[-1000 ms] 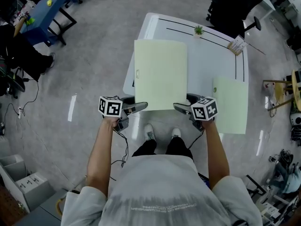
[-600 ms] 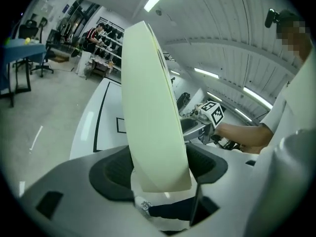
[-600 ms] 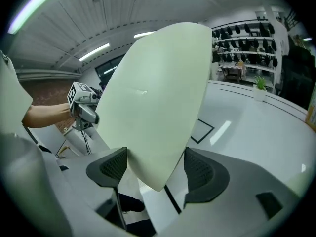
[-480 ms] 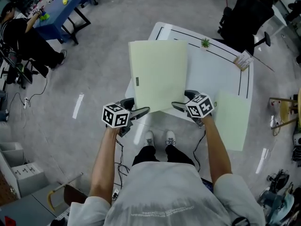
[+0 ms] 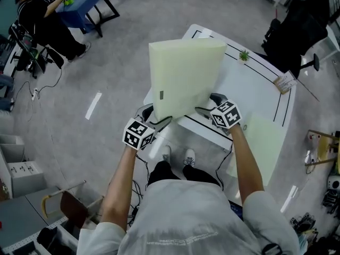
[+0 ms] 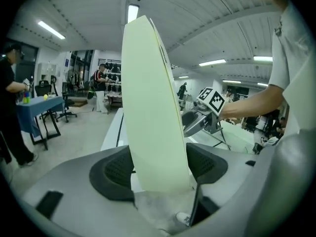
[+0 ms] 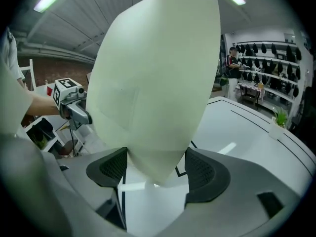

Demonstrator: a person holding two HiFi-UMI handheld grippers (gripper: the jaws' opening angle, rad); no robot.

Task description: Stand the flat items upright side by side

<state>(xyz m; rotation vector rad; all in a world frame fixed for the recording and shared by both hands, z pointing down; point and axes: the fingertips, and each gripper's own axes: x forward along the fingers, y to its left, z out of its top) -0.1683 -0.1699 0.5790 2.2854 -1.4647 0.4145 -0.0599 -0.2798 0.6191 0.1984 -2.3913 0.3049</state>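
**Two grippers, one folder going upright**

Both grippers clamp the near edge of the pale green file folder (image 5: 183, 78). It hangs tilted in the air, rising away from the jaws above the white table (image 5: 249, 84). The left gripper (image 5: 159, 122) pinches one near corner between its pads, with the folder seen edge-on there. The right gripper (image 5: 204, 110) stands wide, yet the other corner fills the gap from pad to pad, so I judge it a grip. A second folder (image 5: 260, 142) lies flat just outside the right jaws, partly over the table's edge.

To do this step well, I would swing the far edge up over the jaws until the faces are vertical. Then set one edge squarely on the bare tabletop ahead of the jaws. Release one side at a time, because a lone folder may topple. Leave room beside it for the second folder.
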